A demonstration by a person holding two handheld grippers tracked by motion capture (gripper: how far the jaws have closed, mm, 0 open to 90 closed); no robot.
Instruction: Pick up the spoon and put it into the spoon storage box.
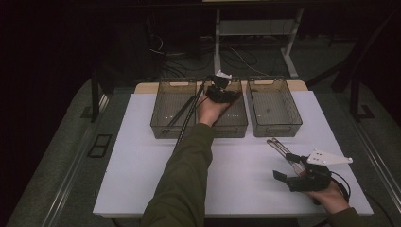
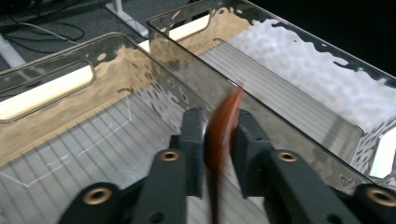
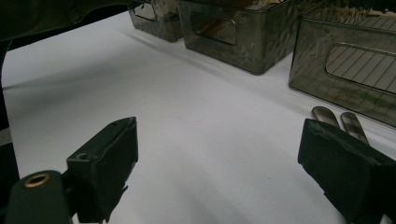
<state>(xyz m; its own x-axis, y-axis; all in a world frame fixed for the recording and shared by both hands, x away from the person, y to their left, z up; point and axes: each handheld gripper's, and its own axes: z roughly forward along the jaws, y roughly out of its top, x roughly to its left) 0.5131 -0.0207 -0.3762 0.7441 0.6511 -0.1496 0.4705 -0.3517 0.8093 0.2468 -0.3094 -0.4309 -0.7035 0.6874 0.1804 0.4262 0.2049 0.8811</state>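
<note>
Fingers (image 2: 194, 140) of my left gripper (image 2: 218, 154) are closed down on a thin reddish-brown piece (image 2: 222, 140), blurred so I cannot tell what it is; it stands on edge between the two black pads. I hold it over the middle smoky clear plastic bin (image 1: 227, 124), at the far side of the white worktop (image 1: 142, 165), close to the wall that it shares with the right-hand smoky clear plastic bin (image 1: 274, 127). A left-hand smoky clear plastic bin (image 1: 166, 124) stands beside them.

My right gripper (image 1: 283, 163) rests near the right edge of the worktop, its fingers (image 3: 109, 154) spread wide and holding nothing. Two slim metal handles (image 3: 338, 119) lie just beyond them.

I judge this the placing step: next I should lower the piece inside the middle bin, well off the dividing wall, then open gently.
</note>
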